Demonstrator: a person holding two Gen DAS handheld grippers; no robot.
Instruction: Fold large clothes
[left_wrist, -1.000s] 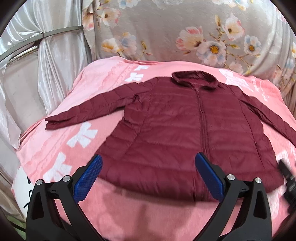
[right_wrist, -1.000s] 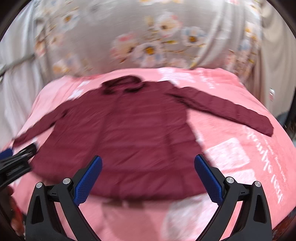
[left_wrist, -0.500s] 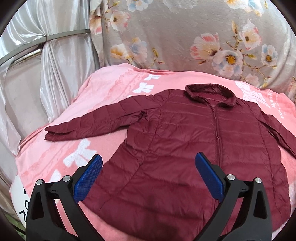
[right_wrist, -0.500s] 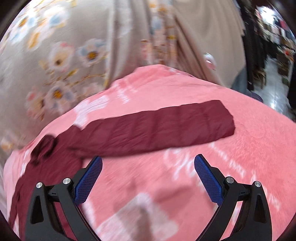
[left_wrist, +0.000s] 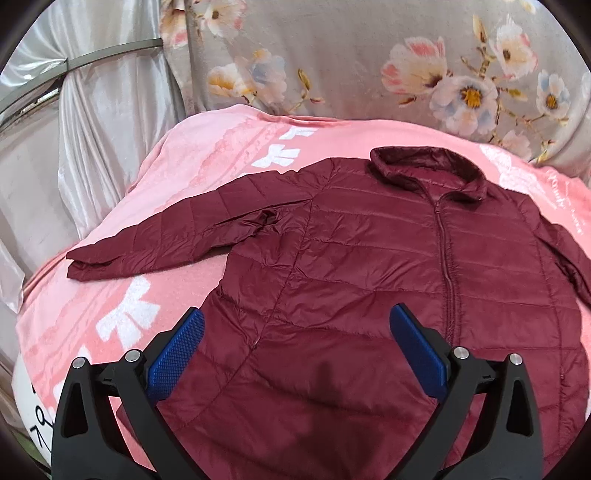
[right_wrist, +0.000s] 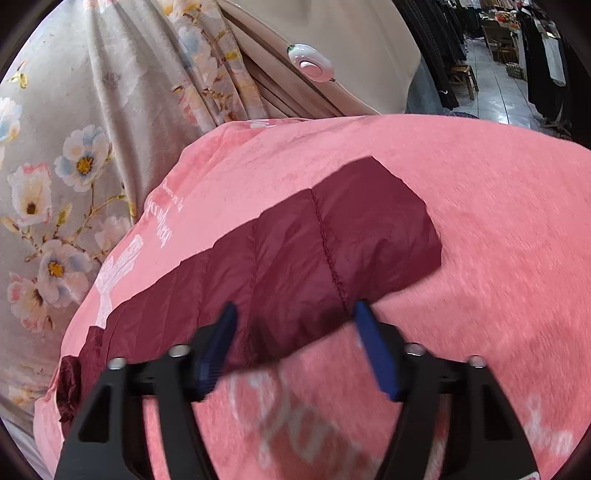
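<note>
The maroon puffer jacket (left_wrist: 369, 277) lies spread flat on the pink blanket (left_wrist: 155, 206), the left claw (left_wrist: 295, 350) gaping empty above its hem, the right claw (right_wrist: 295, 347) just narrowing around its sleeve cuff (right_wrist: 362, 236), pads not yet pressing.

A dark maroon quilted puffer jacket (left_wrist: 369, 280) lies flat and face up on the pink blanket (left_wrist: 207, 162), zipped closed up to its stand collar (left_wrist: 424, 166), which points toward the far edge by the flowered curtain. Its hem lies toward the near edge. One sleeve (left_wrist: 159, 240) stretches straight out toward the left edge, with a little bunching at the armpit. The other sleeve (right_wrist: 314, 251) reaches out flat toward the right edge, cuff squared off.
</note>
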